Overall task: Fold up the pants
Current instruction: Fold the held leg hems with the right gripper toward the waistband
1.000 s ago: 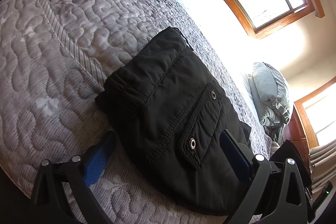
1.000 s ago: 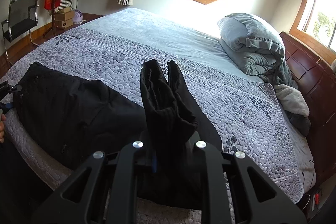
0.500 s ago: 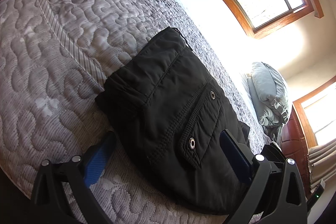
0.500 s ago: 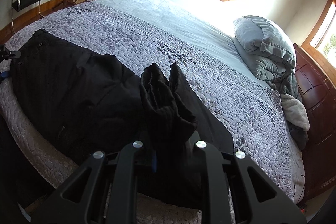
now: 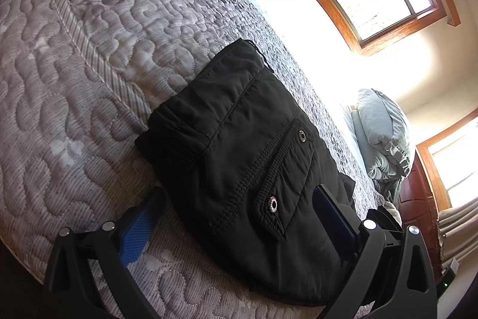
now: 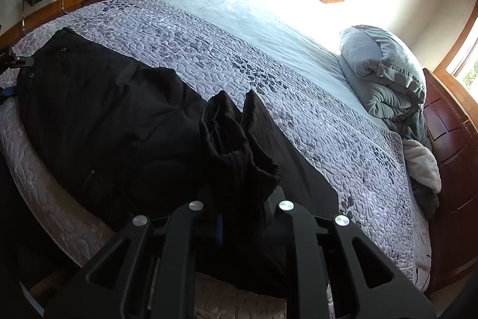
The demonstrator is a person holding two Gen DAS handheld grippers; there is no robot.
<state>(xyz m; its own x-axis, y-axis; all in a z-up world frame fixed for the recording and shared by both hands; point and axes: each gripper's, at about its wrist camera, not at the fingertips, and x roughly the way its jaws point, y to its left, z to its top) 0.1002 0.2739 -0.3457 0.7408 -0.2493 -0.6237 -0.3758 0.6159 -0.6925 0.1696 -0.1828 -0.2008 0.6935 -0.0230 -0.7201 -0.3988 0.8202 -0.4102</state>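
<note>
Quilted grey fabric is covering the bed (image 6: pixel 298 97), which is carrying everything here. Black pants (image 6: pixel 104 115) are lying flat along its near edge, waist end toward my left side, so the mattress is giving me a level surface to fold on. A rolled grey duvet (image 6: pixel 385 73) is sitting well apart by the headboard, out of the way.

I am holding the leg ends (image 6: pixel 236 151) bunched and lifted in my right gripper (image 6: pixel 242 217), its jaws clamped on the cloth; I judge I am carrying them toward the waist to double the pants over. My left gripper (image 5: pixel 239 223) is resting spread wide at the waist end, one finger (image 5: pixel 140 226) on the quilt just beside the pants and the other over the pocket area, gripping nothing, probably placed to steady that end. A snap (image 5: pixel 272 203) is glinting on the pocket flap.
</note>
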